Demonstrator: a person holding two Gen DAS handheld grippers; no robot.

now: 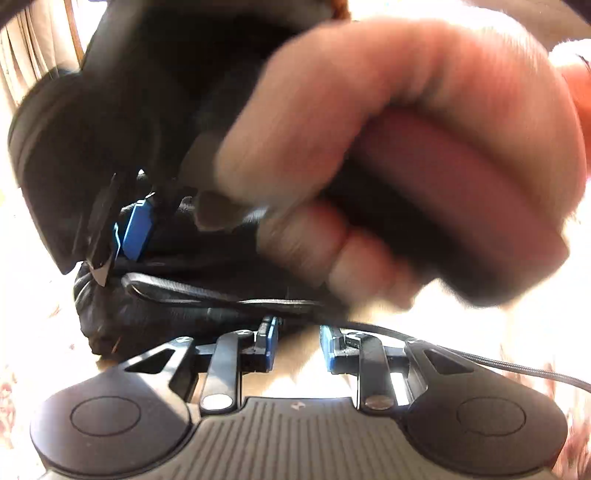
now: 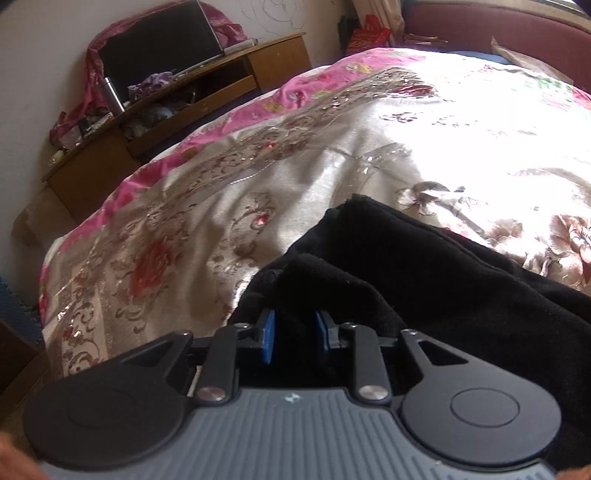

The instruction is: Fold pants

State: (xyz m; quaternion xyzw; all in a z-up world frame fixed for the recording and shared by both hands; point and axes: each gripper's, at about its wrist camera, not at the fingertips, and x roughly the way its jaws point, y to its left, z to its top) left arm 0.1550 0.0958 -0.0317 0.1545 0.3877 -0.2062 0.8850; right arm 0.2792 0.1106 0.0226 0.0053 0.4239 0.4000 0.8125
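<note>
The black pants lie bunched on the floral bedspread in the right wrist view. My right gripper has its blue pads on either side of a fold of the black cloth and is shut on it. In the left wrist view my left gripper stands open and empty, its blue pads apart, just below a crumpled edge of the pants. Straight ahead of it the other gripper and the person's hand holding it fill the view, blurred.
A black cable runs right from the left gripper. A wooden TV stand with a screen and clutter stands left of the bed. A dark red headboard is at the back right.
</note>
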